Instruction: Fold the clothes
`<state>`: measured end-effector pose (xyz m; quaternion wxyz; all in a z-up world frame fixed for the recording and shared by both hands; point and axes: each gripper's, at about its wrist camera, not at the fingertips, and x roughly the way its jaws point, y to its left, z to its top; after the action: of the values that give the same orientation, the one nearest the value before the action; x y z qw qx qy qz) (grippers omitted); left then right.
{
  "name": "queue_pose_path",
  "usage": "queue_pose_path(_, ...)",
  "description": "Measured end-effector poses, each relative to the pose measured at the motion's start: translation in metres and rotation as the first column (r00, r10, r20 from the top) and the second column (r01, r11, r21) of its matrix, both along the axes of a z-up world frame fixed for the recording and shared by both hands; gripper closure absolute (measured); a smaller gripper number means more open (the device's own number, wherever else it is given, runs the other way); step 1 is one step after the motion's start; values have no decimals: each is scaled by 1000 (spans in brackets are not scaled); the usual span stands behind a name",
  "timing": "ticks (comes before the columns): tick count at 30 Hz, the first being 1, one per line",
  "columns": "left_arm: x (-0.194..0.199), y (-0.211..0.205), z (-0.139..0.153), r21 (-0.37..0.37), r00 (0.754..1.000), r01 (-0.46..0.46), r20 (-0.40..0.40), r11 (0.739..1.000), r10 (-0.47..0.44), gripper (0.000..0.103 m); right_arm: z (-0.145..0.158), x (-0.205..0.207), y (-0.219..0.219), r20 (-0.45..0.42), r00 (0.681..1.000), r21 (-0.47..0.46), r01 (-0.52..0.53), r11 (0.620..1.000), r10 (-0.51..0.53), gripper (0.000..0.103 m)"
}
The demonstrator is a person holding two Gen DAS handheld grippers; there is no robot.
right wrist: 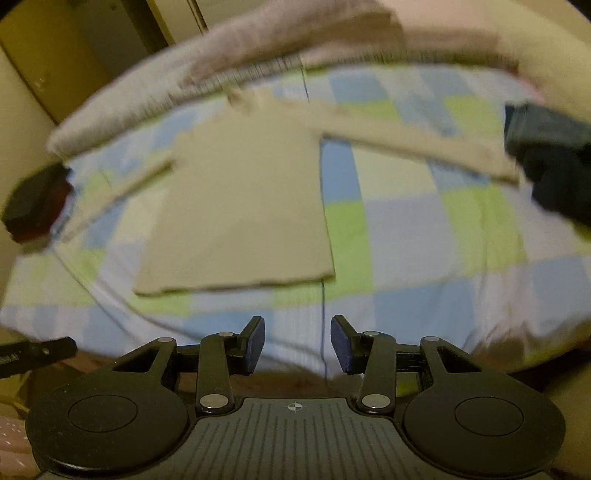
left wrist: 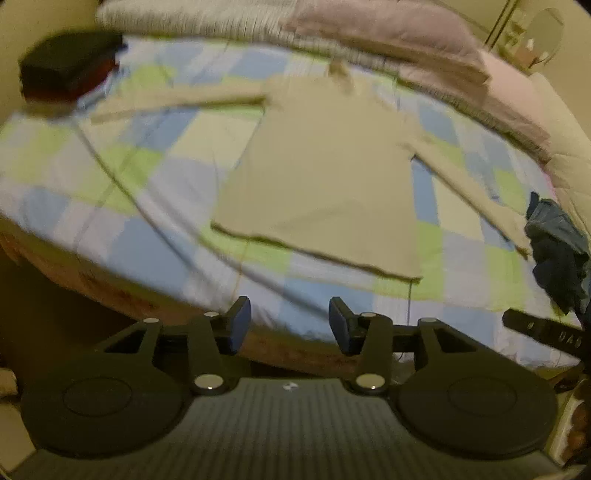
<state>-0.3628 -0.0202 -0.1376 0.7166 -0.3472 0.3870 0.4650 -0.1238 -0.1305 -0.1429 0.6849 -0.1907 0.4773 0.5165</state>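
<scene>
1. Long-sleeved beige top spread flat, central on checked bedspread; collar toward pillows, hem toward near bed edge; long axis collar-to-hem, sleeves out sideways.
2. Dark blue garment touching one cuff; risk: snagged when folding that sleeve.
3. Left gripper, right gripper: released, nothing held, hovering above near edge.
4. Risk: blurred view, mis-aimed grab bunching the hem.

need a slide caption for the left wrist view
Open left claw above a beige long-sleeved top spread flat on a checked bedspread.
</scene>
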Motion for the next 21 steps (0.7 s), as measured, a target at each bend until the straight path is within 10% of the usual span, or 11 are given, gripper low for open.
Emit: queue_pose_path(21,-1,-67,55,107,998,48,-47,993,-43,51,38,-35,-51,92,992,-2,-87,996,86,59)
